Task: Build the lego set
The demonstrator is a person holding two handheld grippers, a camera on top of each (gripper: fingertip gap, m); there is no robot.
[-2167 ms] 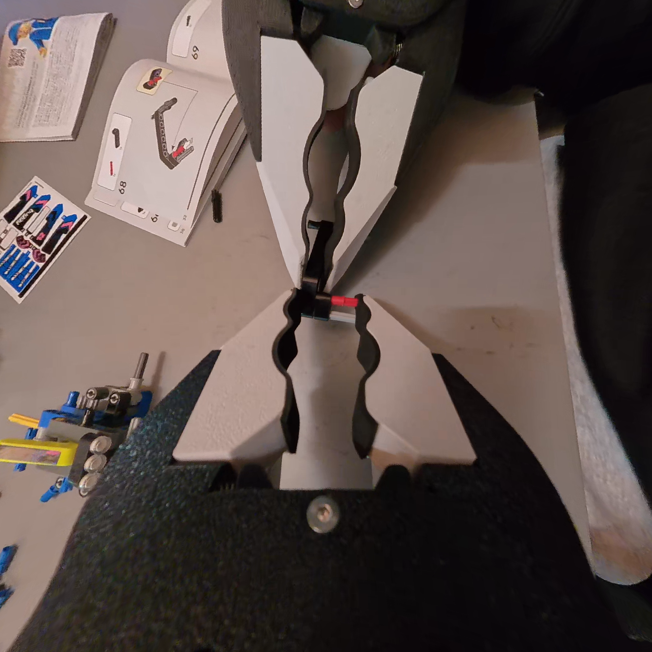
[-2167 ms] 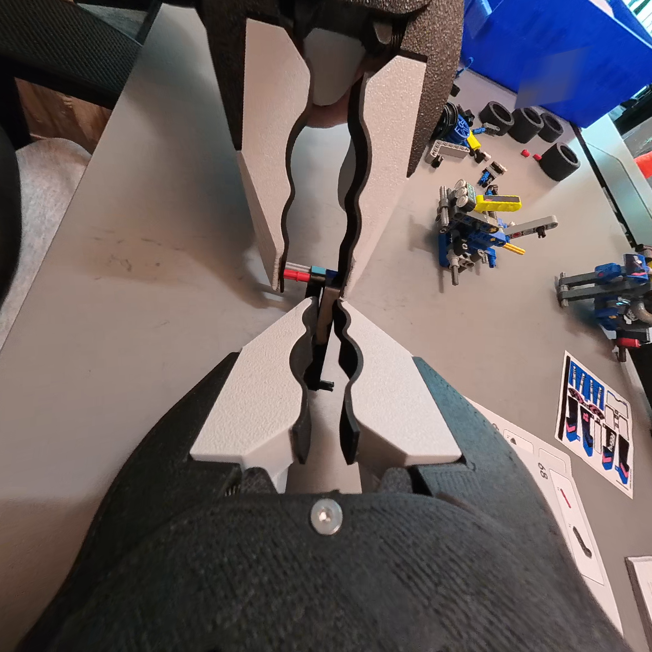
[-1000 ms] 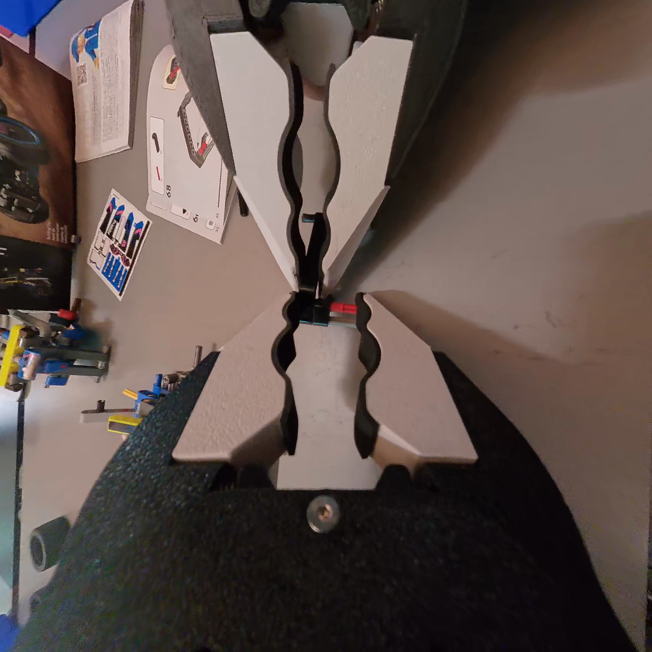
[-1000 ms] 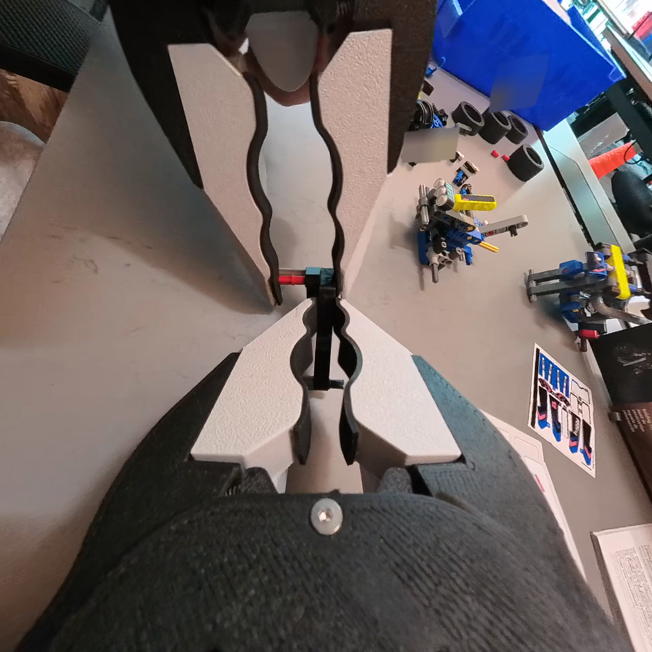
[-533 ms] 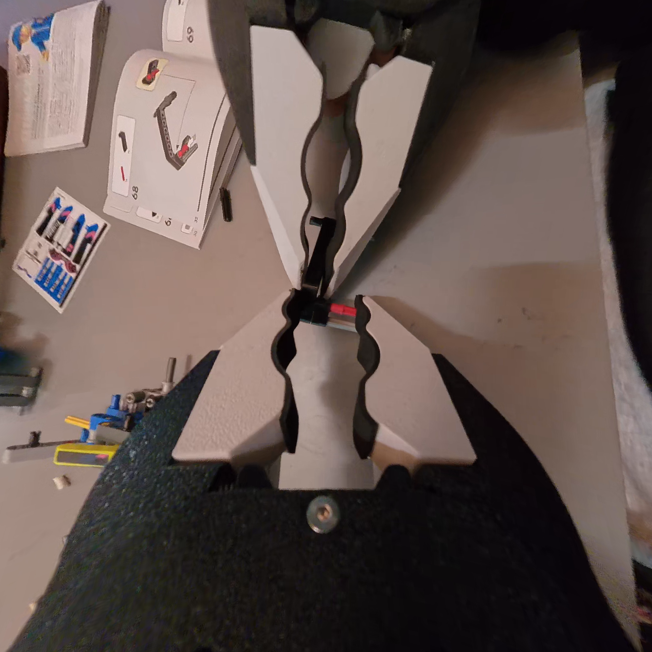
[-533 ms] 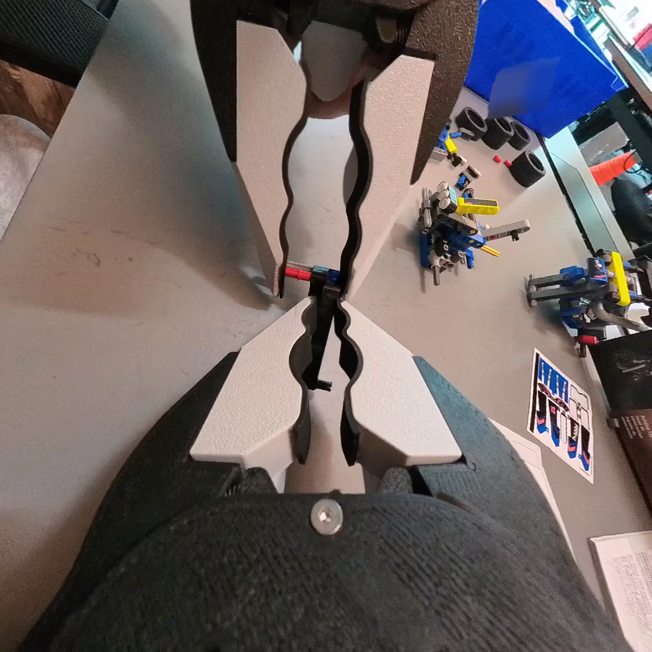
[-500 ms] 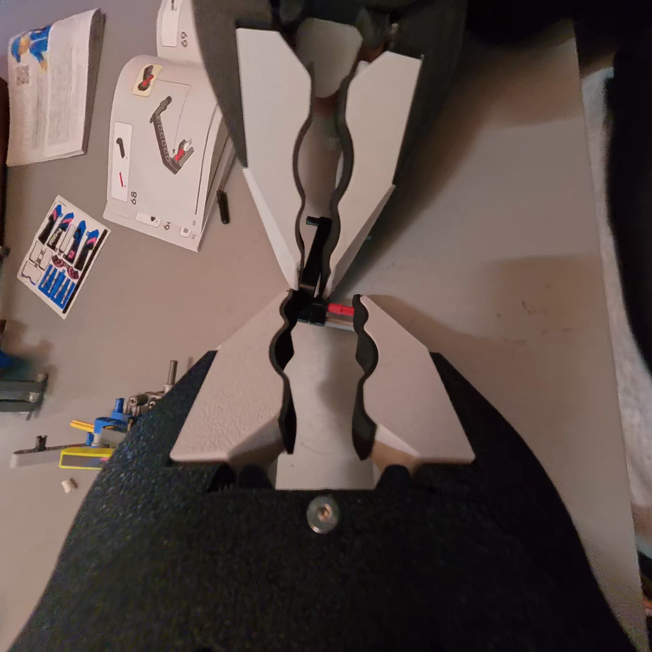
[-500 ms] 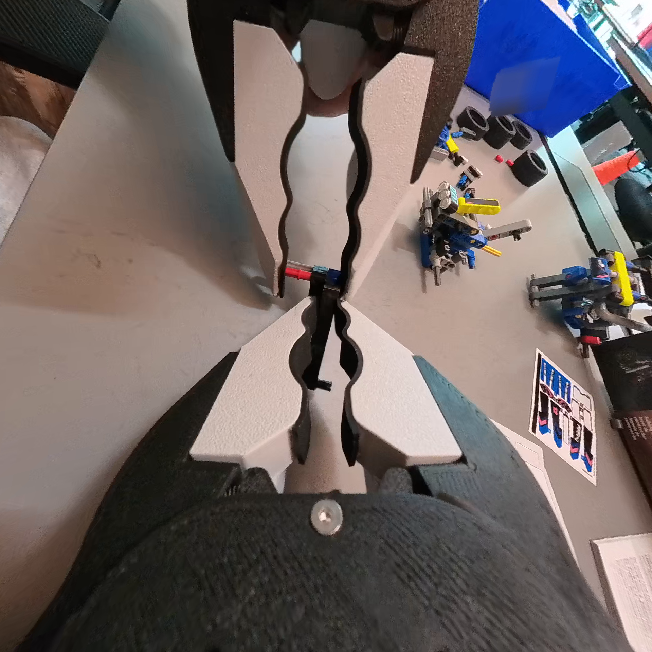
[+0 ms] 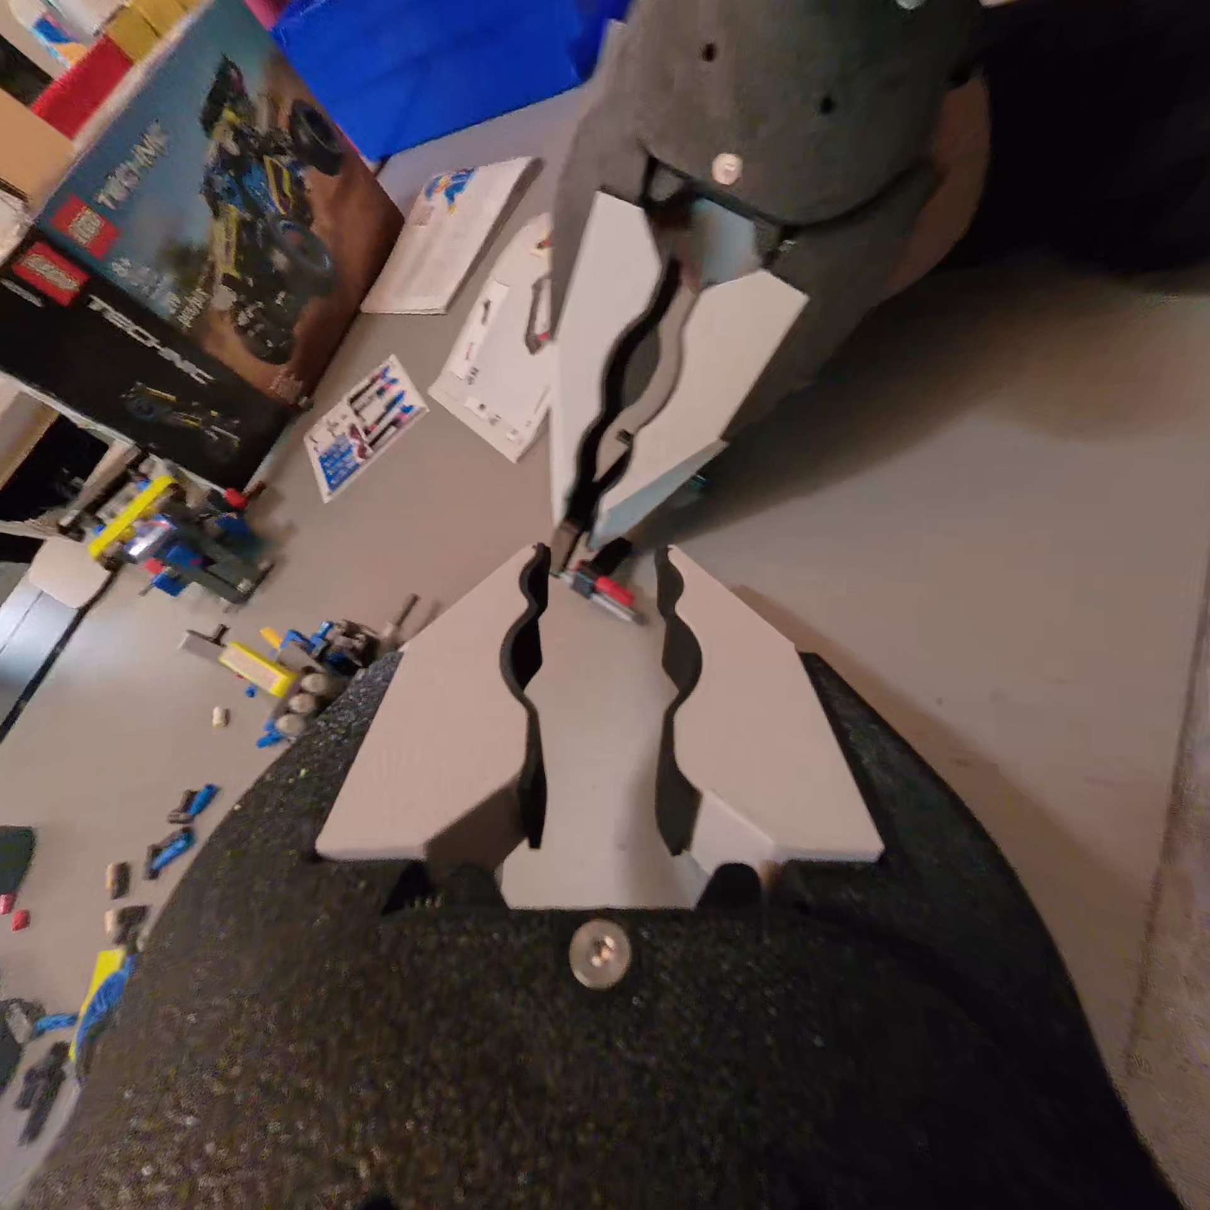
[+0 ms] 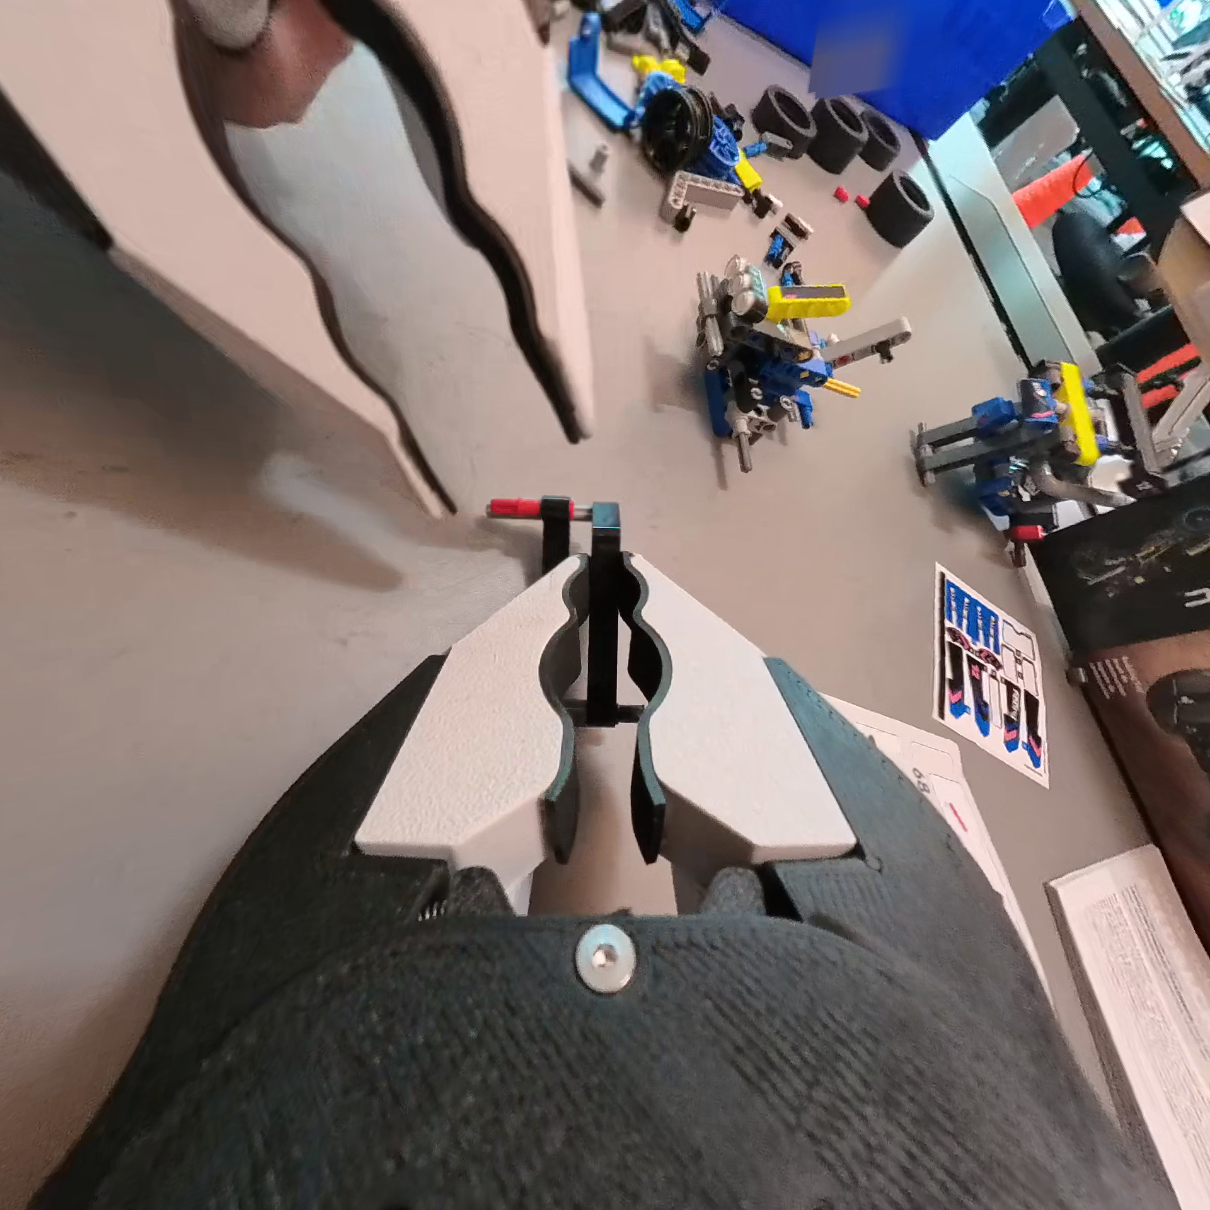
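Note:
My right gripper [image 10: 604, 563] is shut on a black beam [image 10: 602, 641] that stands up between its pads. At the beam's far end sits a short cross axle with a red pin [image 10: 514, 507] and a second black piece [image 10: 555, 530]. My left gripper [image 9: 601, 556] is open. The red pin [image 9: 609, 587] lies just ahead of and between its fingertips, with a gap on each side. In the right wrist view the left gripper [image 10: 512, 471] hangs above and to the left of the pin, and one fingertip is close to the pin's end. The right gripper [image 9: 579, 533] also shows in the left wrist view.
On the grey table [image 9: 949, 524] lie an instruction booklet [image 9: 504, 366], a sticker sheet [image 9: 366, 419] and a toy set box [image 9: 183, 216]. Part-built blue and yellow models [image 10: 766, 353] [image 10: 1021, 425], black tyres [image 10: 831, 131] and loose small pieces [image 9: 170, 844] lie around them. A blue bin [image 9: 425, 59] stands at the back. Across from one pair of fingers to the other is roughly 4 centimeters.
The left gripper's fingers held the axle ends before; now they are off it and tilted away. The beam with axle and pin stays in the right gripper. Both views swung.

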